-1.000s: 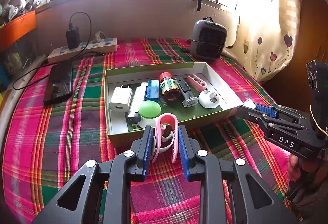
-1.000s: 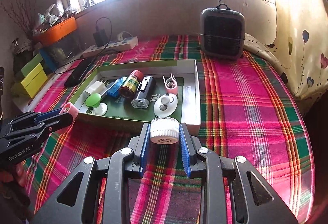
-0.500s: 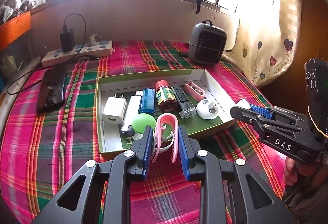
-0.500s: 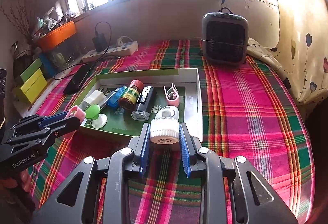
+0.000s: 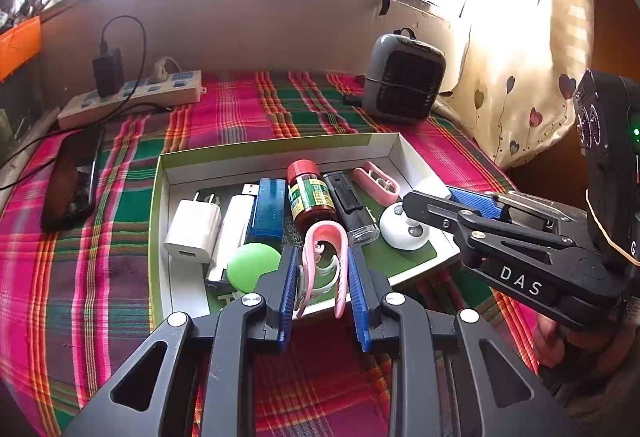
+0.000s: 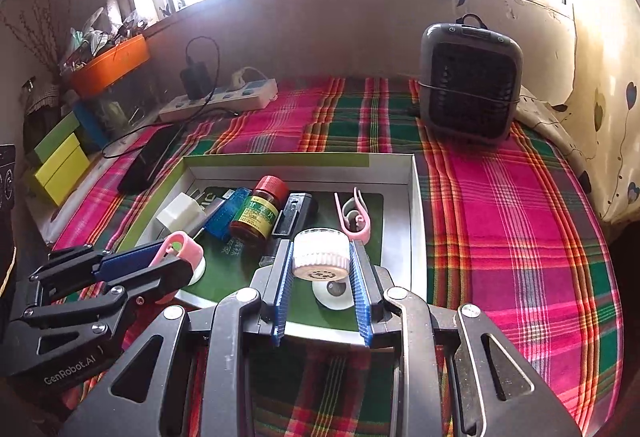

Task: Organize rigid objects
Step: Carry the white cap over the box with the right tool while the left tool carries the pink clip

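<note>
The left gripper (image 5: 322, 277) tilts downward, its blue pads (image 5: 289, 279) pressed on a pink clip (image 5: 324, 241) between the fingertips. The right gripper (image 6: 320, 269) tilts likewise, its pads (image 6: 282, 285) clamping a white cap (image 6: 320, 255) at the fingertips.

A: What sits in the tray (image 5: 276, 149)?
B: From its left: a charger (image 5: 194, 225), a stick (image 5: 232, 233), a case (image 5: 267, 211), a bottle (image 5: 310, 197), a torch (image 5: 350, 207), then a clip (image 5: 380, 179) at the back right. A knob (image 5: 254, 271) lies in front of the case, a disc (image 5: 402, 231) in front of the clip.
A: And outside it?
B: A phone (image 5: 68, 177) lies left of the tray, a power strip (image 5: 132, 99) behind that, a fan (image 5: 404, 79) behind the tray to the right. All rest on the cloth (image 6: 500, 205).
</note>
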A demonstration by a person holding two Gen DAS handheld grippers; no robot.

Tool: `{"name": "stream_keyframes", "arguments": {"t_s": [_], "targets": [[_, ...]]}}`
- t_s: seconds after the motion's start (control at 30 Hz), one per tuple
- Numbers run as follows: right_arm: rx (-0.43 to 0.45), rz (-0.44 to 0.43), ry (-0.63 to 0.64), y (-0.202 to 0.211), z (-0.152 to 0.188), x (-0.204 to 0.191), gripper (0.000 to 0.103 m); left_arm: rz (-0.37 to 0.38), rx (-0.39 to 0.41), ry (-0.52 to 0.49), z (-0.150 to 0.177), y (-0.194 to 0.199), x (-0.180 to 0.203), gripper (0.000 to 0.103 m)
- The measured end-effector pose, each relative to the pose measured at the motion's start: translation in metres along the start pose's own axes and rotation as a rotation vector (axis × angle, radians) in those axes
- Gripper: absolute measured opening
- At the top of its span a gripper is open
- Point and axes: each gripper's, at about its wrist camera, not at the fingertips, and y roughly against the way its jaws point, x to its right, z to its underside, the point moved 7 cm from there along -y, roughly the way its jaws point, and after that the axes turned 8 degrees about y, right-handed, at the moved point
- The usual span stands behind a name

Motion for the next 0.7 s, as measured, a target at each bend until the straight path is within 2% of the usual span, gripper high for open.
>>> {"name": "stream_keyframes", "arguments": {"t_s": [0.4, 0.7], "targets": [[-0.036, 0.008, 0.016, -0.025, -0.005, 0.003, 0.028, 0.004, -0.035, 0.005, 0.001, -0.020, -0.003, 0.024], [-0.057, -0.005, 0.012, -0.034, -0.002, 0.003, 0.028, 0.005, -0.033, 0.005, -0.001, -0.021, -0.003, 0.024]]}}
